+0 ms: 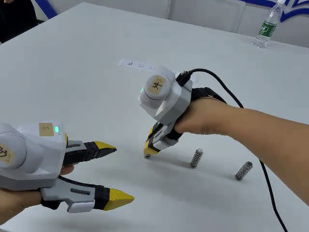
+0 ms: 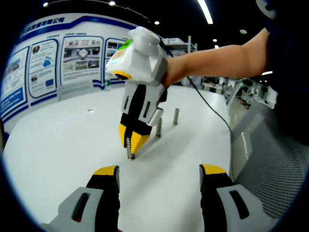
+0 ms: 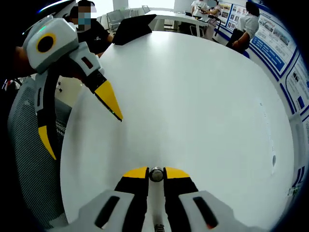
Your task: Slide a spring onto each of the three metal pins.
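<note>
We record the right gripper (image 1: 149, 151) at mid-table, with its tips pointing down at the white table (image 1: 87, 87). Its jaws pinch a spring (image 2: 129, 149) that stands upright with its foot on the surface. In the right gripper view a round metal end (image 3: 156, 174) sits between the two yellow tips and touches both. We cannot tell whether it is a pin's head or the top of the coil.

Two more springs stand to the right of that gripper in the head view. The near spring (image 1: 196, 158) is just beside it, and the far spring (image 1: 244, 170) is further out toward the person's forearm. Both are roughly upright, apart from each other and untouched. The pins inside them are too small for us to confirm.

The left gripper (image 1: 124, 173) is held low at the near left edge. Its jaws are spread wide with nothing between them, and it points toward the right gripper, well apart from all three springs.

A black cable (image 1: 217, 77) runs from the right gripper's body. A white strip (image 1: 137, 65) lies flat beyond that gripper. A water bottle (image 1: 268, 24) stands at the far right of the table.
</note>
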Available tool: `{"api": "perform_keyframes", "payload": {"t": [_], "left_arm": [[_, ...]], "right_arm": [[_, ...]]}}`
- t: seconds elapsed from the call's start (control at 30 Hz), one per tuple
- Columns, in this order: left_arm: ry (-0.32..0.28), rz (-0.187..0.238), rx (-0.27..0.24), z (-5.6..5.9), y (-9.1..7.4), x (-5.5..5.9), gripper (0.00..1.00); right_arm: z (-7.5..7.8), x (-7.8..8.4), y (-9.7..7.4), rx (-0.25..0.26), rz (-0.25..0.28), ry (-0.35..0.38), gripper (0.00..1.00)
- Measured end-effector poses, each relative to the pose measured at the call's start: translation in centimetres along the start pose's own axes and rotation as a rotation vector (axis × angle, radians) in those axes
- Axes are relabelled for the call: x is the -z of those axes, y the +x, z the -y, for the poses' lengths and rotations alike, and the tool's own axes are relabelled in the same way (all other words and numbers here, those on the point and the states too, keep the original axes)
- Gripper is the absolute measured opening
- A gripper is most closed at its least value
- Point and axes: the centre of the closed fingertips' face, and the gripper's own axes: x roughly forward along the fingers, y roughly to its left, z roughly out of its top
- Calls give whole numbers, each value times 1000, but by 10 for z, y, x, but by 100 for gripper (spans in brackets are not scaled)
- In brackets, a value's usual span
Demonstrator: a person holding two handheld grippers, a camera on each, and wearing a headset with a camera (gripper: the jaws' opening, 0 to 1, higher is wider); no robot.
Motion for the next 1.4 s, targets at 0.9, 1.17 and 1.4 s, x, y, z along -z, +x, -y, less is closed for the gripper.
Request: {"api": "perform_keyframes", "payload": {"t": [0.9,1.17,1.4], "left_arm": [[4,5,-5,-1,5,-6,73],[7,2,-1,-5,9,-9,74],[14,2,2,-6,13,-14,75]], "right_arm": [[2,19,-49,86,115,46,28],[5,36,-72,131,171,110,32],[8,56,-85,165,221,156,40]]}}
